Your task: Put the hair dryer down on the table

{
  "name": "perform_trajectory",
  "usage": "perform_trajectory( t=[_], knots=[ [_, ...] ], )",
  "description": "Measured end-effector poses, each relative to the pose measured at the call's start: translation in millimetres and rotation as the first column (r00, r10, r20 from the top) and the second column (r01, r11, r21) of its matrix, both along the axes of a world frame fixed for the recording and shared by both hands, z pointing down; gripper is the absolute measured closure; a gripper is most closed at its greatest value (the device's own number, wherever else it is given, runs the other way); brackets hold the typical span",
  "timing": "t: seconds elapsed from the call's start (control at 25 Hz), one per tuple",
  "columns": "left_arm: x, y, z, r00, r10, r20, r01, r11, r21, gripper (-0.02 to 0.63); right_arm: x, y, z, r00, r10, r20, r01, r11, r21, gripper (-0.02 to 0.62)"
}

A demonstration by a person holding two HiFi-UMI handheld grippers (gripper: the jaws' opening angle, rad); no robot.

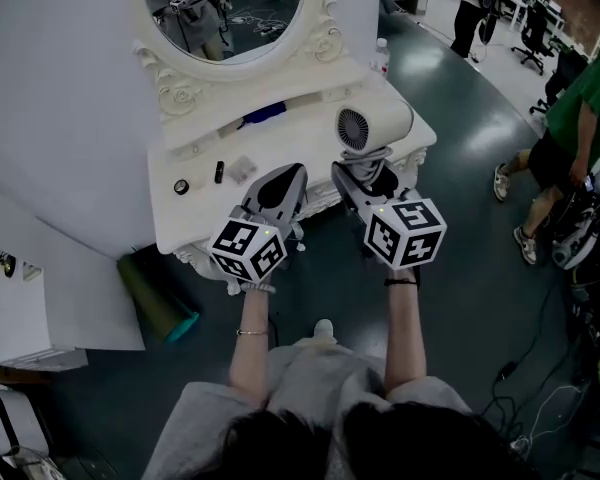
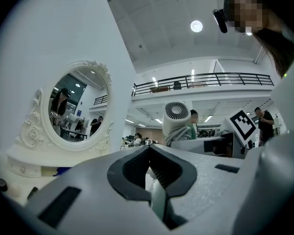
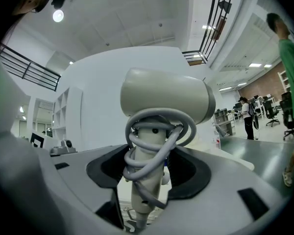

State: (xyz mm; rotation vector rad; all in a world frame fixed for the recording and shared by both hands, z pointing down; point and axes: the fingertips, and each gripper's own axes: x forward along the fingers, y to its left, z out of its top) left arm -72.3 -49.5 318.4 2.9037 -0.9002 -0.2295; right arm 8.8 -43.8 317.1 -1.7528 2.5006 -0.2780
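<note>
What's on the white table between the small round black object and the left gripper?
Head view: a short black stick and a small pale scrap.

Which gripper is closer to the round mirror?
Left. The left gripper is in front of the mirror, at the table edge; the right gripper, holding the hair dryer, is farther off, toward the table's right end.

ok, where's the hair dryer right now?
Head view, right of centre: the hair dryer is held by its cord-wrapped handle in the right gripper, over the right end of the vanity table, right of the mirror.
</note>
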Motion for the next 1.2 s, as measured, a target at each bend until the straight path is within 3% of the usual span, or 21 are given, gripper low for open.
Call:
perform_trajectory(
  t=[0.56,1.2],
  knots=[
    [11.8,-63.5,19.2,1.000,-0.017,0.019,0.018,0.999,-0.028,0.601,11.0,-66.3,22.9,1.000,-0.022,0.012,0.023,0.999,-0.043,0.354],
    [58.5,-180.1,36.4,0.992,-0.127,0.013,0.128,0.988,-0.083,0.601,57.9,-193.1,45.8,0.988,-0.153,-0.040,0.146,0.980,-0.134,0.354]
  ],
)
